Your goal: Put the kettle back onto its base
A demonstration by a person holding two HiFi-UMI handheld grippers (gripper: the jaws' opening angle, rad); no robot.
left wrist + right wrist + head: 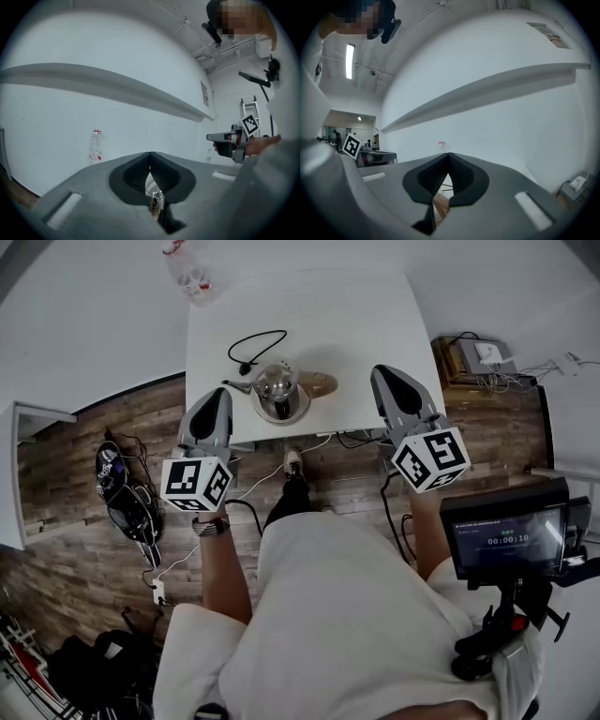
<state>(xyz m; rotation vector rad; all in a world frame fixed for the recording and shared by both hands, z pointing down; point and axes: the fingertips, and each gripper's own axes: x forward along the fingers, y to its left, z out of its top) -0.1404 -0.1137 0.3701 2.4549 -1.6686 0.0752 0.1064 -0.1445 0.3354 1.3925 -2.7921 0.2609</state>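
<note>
Shiny steel kettle (pixel 277 390) stands upright near the front edge of the white surface (pixel 375 324), spout toward the head view's left. It appears seated on a round grey base (pixel 281 418); only a rim of that shows under it. A tan rounded piece (pixel 319 383) touches the kettle's right side; cannot tell whether it is the handle. A black looped cord (pixel 255 345) lies just behind the kettle. A clear plastic bottle with a red cap (pixel 192 276) stands well behind the kettle, at the surface's far-left corner.

Your left gripper (pixel 221 395) hangs just left of the kettle, apart from it, over the surface's front edge. In its own view the jaws are pressed together at the tips with nothing pinched. A sliver of the kettle's shiny body shows through the gap lower down.

Your right gripper (pixel 382 373) hangs to the kettle's right, farther from it than the left one. Its jaws are pressed together and empty. The tan piece shows through the gap beneath the tips.
</note>
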